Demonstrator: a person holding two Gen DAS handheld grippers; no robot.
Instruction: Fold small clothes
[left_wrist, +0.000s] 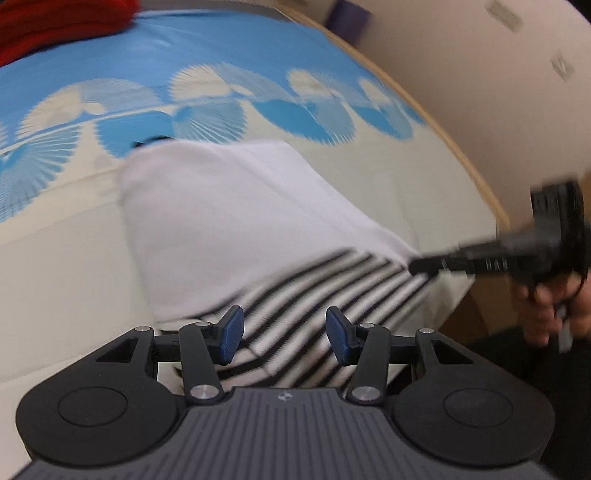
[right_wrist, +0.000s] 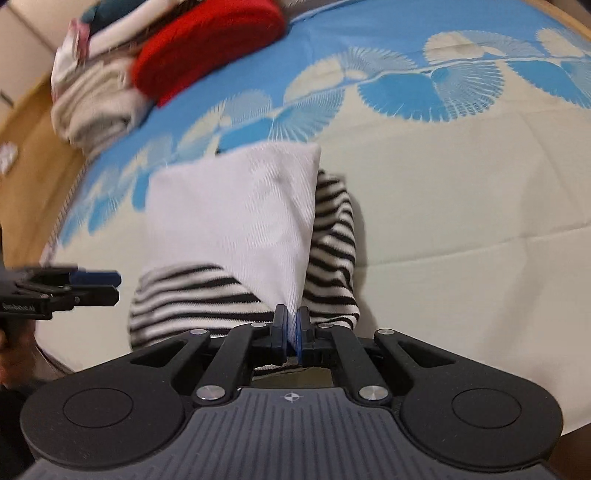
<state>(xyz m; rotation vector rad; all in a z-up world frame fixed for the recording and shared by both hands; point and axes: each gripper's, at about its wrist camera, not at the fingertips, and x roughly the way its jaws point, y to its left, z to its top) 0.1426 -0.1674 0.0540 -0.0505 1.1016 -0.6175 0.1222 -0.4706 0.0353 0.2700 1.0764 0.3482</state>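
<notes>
Right wrist view: bed (right_wrist: 461, 192) with blue-and-cream cover carries the white-and-striped garment (right_wrist: 236, 206) at its near edge; right gripper (right_wrist: 291, 332) pinched on its white hem; left gripper (left_wrist: 284, 334) half open over stripes, gripping nothing

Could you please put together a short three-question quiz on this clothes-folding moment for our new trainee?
1. True or false: the right gripper is shut on the white ribbed garment.
2. Which gripper has its jaws open, over the black-and-white striped fabric?
A. left gripper
B. right gripper
C. both
3. Fill in: the red knitted item lies on the ____ part of the blue-and-cream patterned bedspread.

Key
1. True: its blue pads pinch the near edge of the white cloth.
2. A: nothing sits between its pads.
3. Blue: at the far end, beside a pile of folded pale clothes.
</notes>
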